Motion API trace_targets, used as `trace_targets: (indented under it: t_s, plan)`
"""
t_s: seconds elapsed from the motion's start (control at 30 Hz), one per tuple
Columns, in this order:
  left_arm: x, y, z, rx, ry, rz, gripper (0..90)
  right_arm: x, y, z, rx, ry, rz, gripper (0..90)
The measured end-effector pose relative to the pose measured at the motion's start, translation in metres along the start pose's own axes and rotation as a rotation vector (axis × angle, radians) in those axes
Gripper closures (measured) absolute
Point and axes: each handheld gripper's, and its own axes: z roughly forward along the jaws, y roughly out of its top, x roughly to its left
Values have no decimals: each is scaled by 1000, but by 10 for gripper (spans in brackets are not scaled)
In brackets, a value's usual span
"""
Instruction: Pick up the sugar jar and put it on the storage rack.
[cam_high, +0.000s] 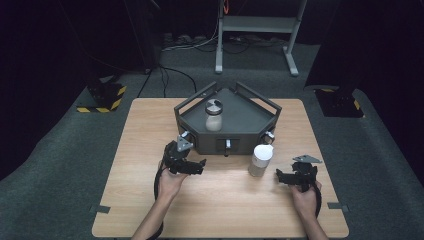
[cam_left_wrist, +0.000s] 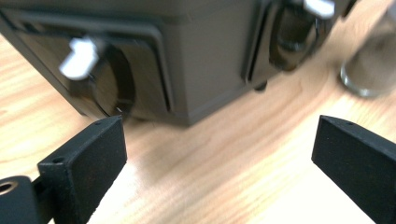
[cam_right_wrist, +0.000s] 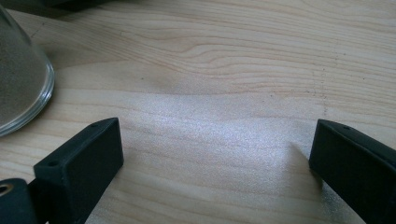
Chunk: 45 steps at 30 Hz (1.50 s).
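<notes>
A dark grey angular fixture stands at the back middle of the wooden table. On top of it sits a clear jar with a dark lid. A second jar with a white lid stands on the table by the fixture's front right corner. My left gripper is open just in front of the fixture's left corner, facing its knob. My right gripper is open, low over the table, just right of the white-lidded jar. Nothing lies between either pair of jaws.
The fixture has side handles and small white-tipped knobs on its front faces. Beyond the table are a metal stand, floor cables and yellow-black striped bases. Bare wood lies in front of both grippers.
</notes>
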Motion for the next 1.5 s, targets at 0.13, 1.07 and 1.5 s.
trace_targets:
  t_s: [0.13,1.07,1.5]
  plan:
    - [-3,-9,8,22,-16,2,30,0,0,0,0,0,0,25]
    - [-14,-47,47,89,35,-54,31,0,0,0,0,0,0,25]
    - [-14,-53,46,69,41,-62,33,-1,0,0,-1,11,-10,31]
